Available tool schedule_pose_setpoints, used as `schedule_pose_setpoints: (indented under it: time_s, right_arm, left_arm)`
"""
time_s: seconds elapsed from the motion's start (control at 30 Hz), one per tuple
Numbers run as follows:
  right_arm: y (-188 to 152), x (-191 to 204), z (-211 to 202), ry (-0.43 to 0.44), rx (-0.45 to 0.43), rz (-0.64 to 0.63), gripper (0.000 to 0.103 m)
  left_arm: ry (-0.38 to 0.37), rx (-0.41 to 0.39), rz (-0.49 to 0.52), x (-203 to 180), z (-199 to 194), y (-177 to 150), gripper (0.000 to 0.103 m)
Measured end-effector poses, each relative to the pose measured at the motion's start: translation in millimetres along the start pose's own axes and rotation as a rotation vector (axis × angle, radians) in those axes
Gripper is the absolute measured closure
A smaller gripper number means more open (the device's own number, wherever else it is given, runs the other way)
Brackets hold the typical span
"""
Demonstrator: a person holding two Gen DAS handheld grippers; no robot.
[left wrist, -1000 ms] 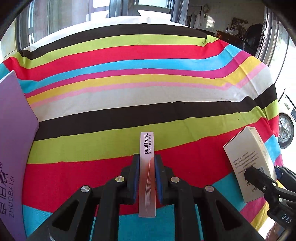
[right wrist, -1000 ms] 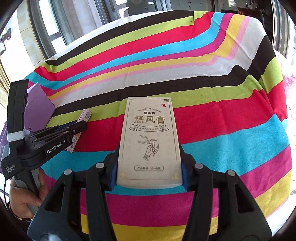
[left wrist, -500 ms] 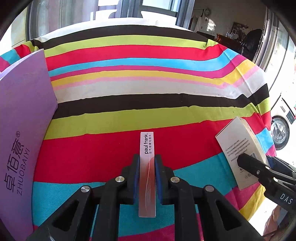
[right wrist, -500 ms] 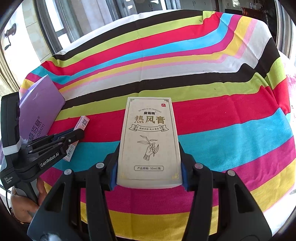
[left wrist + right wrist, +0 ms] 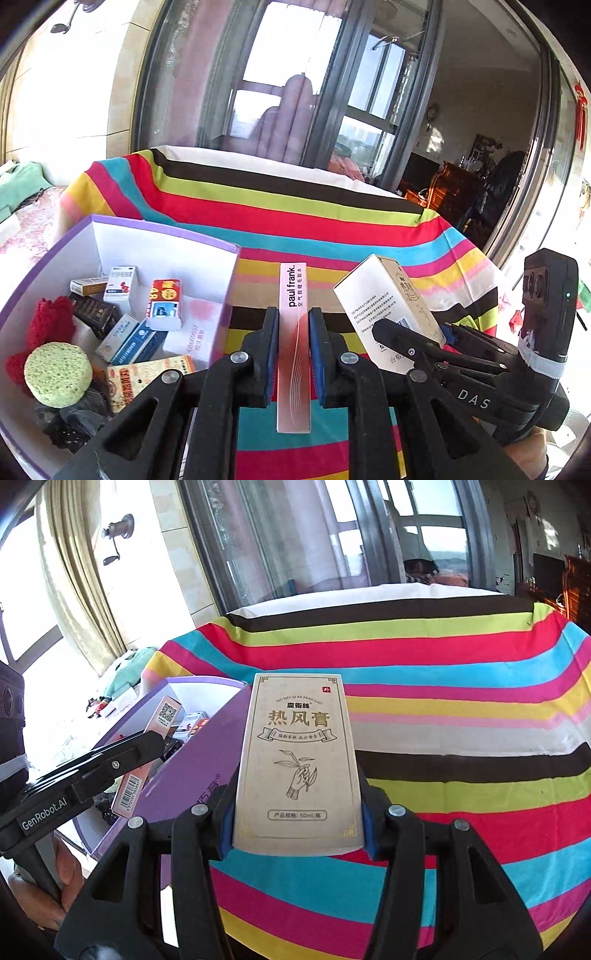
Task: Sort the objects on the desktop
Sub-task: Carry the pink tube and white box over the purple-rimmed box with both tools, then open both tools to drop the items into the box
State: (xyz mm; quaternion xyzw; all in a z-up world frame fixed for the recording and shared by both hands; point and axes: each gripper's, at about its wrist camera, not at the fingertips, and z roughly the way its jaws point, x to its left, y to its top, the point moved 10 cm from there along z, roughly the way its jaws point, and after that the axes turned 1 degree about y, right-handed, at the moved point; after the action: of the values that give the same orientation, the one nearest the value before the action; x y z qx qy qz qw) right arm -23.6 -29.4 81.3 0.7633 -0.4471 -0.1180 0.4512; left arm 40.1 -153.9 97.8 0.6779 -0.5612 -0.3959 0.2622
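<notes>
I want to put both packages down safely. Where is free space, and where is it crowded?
Free: the striped cloth right of the purple box, out to its far edge. Inside the box, only a bare white strip by the back wall. Crowded: the box floor, with cartons and a green sponge.

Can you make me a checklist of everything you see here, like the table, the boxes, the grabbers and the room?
Surface: striped tablecloth.
Job's things: slim pink box; beige box; purple bin at left, open.
Clutter: small boxes, green sponge, red cloth inside the bin.
Grippers: left gripper shut on slim pink box; right gripper shut on beige box.
Cables: nothing seen.
Surroundings: windows, curtain, wooden furniture.
</notes>
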Motion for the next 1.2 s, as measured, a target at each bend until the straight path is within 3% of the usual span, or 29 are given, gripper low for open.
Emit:
schedule_pose_setpoints:
  time_s: [0.13, 0.23, 0.37, 0.4, 0.43, 0.47, 0.5, 0.53, 0.57, 0.67, 0.7, 0.73, 0.9, 0.97, 1.03, 1.2]
  right_arm:
    - [19.2, 62.3, 24.9, 0.093, 0.017, -0.090, 0.049]
    - [25.9, 101.9, 45.9, 0.112, 0.039, -0.171, 0.048]
    - [22.5, 136.1, 74.7, 0.120, 0.095, -0.228, 0.048]
    - [21.0, 142.1, 80.3, 0.117, 0.108, -0.238, 0.048]
    - [19.4, 145.6, 83.7, 0.116, 0.114, -0.248, 0.046]
    - [18.6, 148.4, 85.7, 0.117, 0.112, -0.254, 0.038]
    - [18.5, 150.8, 87.0, 0.119, 0.108, -0.257, 0.032]
    - [19.6, 153.0, 89.1, 0.118, 0.105, -0.260, 0.021]
    - [19.3, 153.5, 89.0, 0.114, 0.101, -0.265, 0.016]
    - [19.3, 152.7, 89.4, 0.095, 0.103, -0.281, 0.016]
    - [18.9, 150.9, 89.2, 0.084, 0.107, -0.287, 0.016]
    - [18.6, 148.9, 89.0, 0.070, 0.112, -0.291, 0.015]
    - [13.2, 157.1, 86.2, 0.100, 0.189, -0.325, 0.012]
    - [9.3, 160.9, 82.1, 0.100, 0.226, -0.368, 0.004]
    - [6.8, 163.6, 76.4, 0.110, 0.251, -0.398, 0.003]
    - [2.7, 162.0, 64.8, 0.143, 0.323, -0.401, 0.002]
  left_arm:
    - [0.099, -0.026, -0.050, 61.9, -20.6, 25.0, 0.087]
    - [0.186, -0.012, -0.066, 111.5, -25.2, 38.5, 0.086]
    - [0.211, 0.047, -0.124, 160.2, -14.6, 42.8, 0.084]
    - [0.216, 0.050, -0.131, 168.7, -13.8, 43.5, 0.072]
    - [0.228, 0.051, -0.135, 174.8, -13.3, 44.4, 0.048]
    - [0.228, 0.040, -0.134, 177.6, -13.3, 45.9, 0.036]
    - [0.223, 0.025, -0.132, 178.9, -14.7, 47.5, 0.015]
    - [0.227, 0.012, -0.128, 180.1, -16.6, 49.4, 0.012]
    - [0.241, 0.003, -0.122, 181.8, -20.1, 50.8, 0.012]
    - [0.264, -0.046, -0.116, 184.9, -31.3, 57.9, 0.011]
    - [0.255, -0.055, -0.120, 184.2, -34.9, 59.3, 0.007]
    - [0.247, -0.055, -0.124, 182.9, -38.5, 59.6, 0.000]
    - [0.247, -0.043, -0.086, 170.9, -54.3, 65.5, 0.000]
    - [0.241, -0.022, -0.071, 164.7, -60.2, 66.6, 0.000]
    - [0.239, -0.010, -0.063, 160.3, -66.7, 67.9, 0.000]
    - [0.344, -0.022, -0.037, 163.5, -79.3, 68.4, 0.000]
